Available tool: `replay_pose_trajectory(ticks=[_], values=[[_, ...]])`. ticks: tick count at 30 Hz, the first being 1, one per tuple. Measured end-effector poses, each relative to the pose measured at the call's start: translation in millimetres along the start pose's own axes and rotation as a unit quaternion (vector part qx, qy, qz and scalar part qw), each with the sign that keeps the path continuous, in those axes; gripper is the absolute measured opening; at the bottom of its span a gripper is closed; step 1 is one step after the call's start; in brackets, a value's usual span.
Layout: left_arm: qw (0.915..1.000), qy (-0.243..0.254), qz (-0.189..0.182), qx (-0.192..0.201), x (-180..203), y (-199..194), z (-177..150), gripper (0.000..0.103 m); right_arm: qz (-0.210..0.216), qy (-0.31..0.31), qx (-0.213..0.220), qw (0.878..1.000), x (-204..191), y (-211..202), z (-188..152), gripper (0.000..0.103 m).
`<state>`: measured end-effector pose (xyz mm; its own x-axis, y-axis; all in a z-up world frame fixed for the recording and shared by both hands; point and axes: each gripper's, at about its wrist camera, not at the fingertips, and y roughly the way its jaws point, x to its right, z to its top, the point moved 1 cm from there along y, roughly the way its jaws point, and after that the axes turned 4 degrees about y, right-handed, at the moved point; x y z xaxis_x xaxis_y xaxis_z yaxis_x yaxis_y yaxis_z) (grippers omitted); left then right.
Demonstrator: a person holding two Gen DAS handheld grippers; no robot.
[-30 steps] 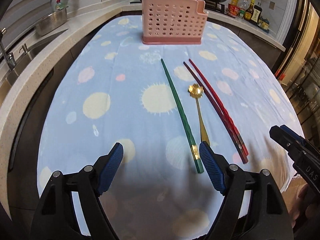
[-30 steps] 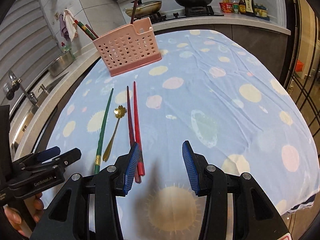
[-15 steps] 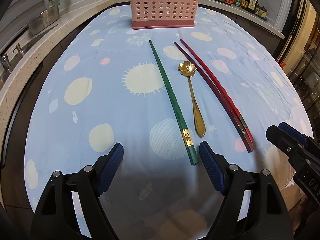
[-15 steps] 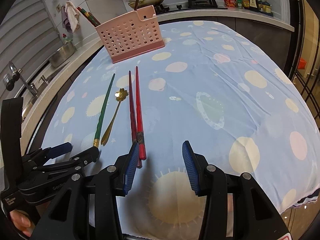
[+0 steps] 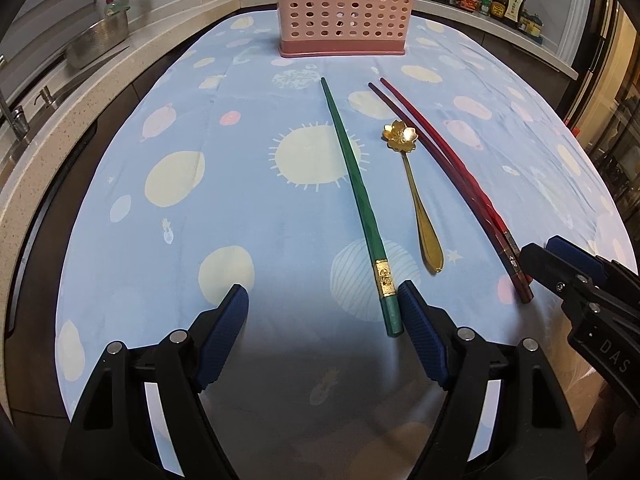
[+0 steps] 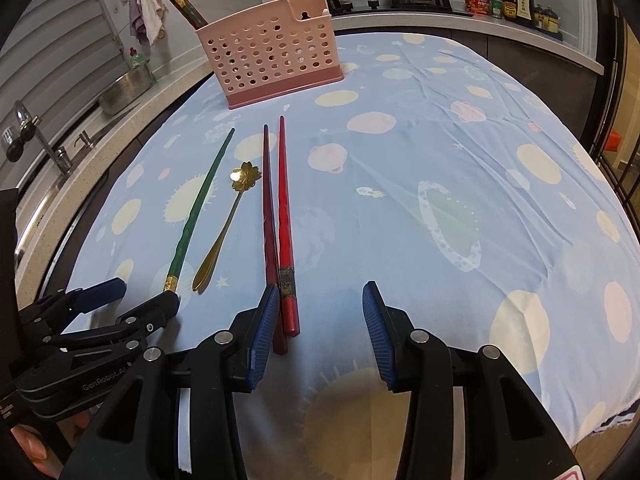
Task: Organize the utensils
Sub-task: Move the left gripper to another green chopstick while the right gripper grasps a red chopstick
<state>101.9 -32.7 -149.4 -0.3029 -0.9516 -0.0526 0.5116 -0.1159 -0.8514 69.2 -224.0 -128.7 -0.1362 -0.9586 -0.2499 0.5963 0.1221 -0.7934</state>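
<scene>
Pink slotted holder (image 5: 345, 12) standing at the far end of the bench (image 5: 180, 216), on blue cloth printed with pale suns and planets, a few chopsticks already poking out of its left end. Lying side by side nearer in, pointing toward the holder: green chopstick (image 5: 360, 208) on the left, gold spoon (image 5: 416, 200) with a flower-shaped bowl in the middle, two red chopsticks (image 5: 452, 168) on the right, nearly touching along their length. Hovering over the near ends: left hand-held gripper (image 5: 322, 312) spread wide with nothing between its blue pads, its right pad just beside the butt of the green chopstick. Right hand-held gripper (image 6: 318, 308) narrowing its jaws, pinching nothing yet, the left pad right against the red chopsticks' near ends, the brighter one's butt lying just inside the gap.
</scene>
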Motion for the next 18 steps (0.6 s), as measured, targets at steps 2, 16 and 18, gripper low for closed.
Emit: replay_pose_trajectory(ticks=[2, 16, 18], values=[[1.0000, 0.000, 0.000, -0.001, 0.1, 0.1, 0.0, 0.074, -0.002, -0.007, 0.001, 1.000, -1.3, 2.0, 0.4, 0.038], [1.0000, 0.005, -0.003, 0.004, 2.9, 2.5, -0.6, 0.079, -0.024, -0.057, 0.008, 0.998, -9.9, 5.8, -3.6, 0.022], [1.0000, 0.003, -0.003, 0.006, 2.3, 1.7, -1.2, 0.078, -0.022, -0.056, 0.008, 0.998, -9.8, 5.4, -3.4, 0.016]])
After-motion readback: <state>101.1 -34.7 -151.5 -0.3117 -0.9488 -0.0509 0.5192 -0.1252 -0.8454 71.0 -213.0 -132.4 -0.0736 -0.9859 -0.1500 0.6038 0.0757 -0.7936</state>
